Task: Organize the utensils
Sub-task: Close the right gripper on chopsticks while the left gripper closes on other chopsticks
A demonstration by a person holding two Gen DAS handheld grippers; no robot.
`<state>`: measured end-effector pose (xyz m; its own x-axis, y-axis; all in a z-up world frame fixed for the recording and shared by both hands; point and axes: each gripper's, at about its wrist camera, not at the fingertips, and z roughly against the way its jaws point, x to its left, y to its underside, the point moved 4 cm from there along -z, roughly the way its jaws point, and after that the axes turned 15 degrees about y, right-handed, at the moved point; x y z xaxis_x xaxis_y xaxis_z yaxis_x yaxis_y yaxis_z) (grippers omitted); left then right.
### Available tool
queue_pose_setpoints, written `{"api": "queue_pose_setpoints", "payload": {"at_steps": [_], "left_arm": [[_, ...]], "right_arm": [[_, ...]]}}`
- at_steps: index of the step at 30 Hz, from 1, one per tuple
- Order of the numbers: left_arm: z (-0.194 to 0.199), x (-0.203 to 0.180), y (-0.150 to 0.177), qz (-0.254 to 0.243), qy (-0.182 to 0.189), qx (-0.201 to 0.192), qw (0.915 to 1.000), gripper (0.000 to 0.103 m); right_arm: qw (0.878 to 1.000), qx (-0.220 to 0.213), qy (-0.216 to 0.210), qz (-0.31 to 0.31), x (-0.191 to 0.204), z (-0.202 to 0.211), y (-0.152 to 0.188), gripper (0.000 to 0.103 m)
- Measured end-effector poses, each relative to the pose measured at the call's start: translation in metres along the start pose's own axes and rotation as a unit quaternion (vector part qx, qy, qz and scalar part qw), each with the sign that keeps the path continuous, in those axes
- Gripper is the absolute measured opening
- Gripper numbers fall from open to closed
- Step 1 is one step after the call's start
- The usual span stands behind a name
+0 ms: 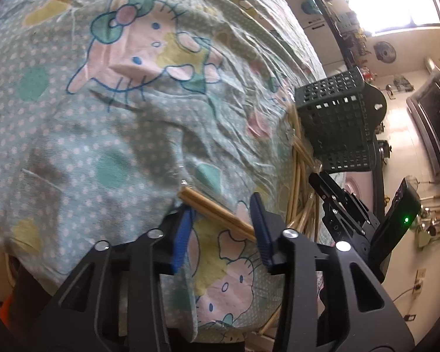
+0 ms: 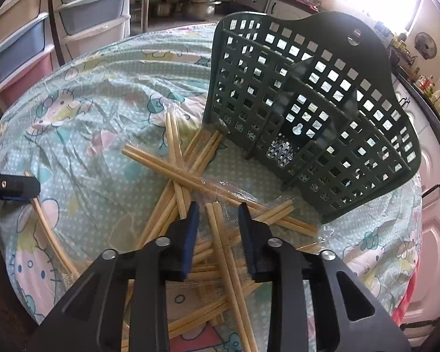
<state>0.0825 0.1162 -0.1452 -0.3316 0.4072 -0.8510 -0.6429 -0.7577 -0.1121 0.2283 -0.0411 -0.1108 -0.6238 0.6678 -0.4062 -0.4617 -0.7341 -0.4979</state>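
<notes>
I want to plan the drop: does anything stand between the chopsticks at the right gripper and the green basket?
Nothing visible blocks it. The pair of chopsticks lies between the right gripper's fingers, and the green basket stands just beyond, open side up. Only other loose chopsticks lie low on the cloth between.

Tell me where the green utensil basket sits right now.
In the right wrist view the green basket stands upper right on the cartoon-print cloth, just beyond the chopstick pile, whose nearest sticks reach its base.
</notes>
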Motion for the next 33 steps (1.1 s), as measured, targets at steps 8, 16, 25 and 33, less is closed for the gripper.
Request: {"api": "queue_pose_setpoints", "payload": {"at_steps": [8,16,25,33], "left_arm": [[0.002,0.008,-0.003,0.015,0.006,-0.001,0.9999,0.019],[0.005,0.007,-0.007,0.007,0.015,-0.006,0.9999,0.011],[0.022,-0.027,-0.018,-0.038,0.039,-0.033,0.9979,0.007],[0.032,-0.074,-0.037,-0.109,0.05,-0.066,0.9906,0.005]], "right_arm": [[1.0,-0.008,-0.007,0.006,-0.006,0.003,-0.001,0.011],[0.999,-0.033,-0.008,-0.021,-0.022,0.018,-0.001,0.011],[0.995,-0.066,-0.013,-0.07,-0.053,0.044,0.0,0.011],[0.99,-0.097,-0.006,-0.1,-0.079,0.069,-0.008,0.01]]}}
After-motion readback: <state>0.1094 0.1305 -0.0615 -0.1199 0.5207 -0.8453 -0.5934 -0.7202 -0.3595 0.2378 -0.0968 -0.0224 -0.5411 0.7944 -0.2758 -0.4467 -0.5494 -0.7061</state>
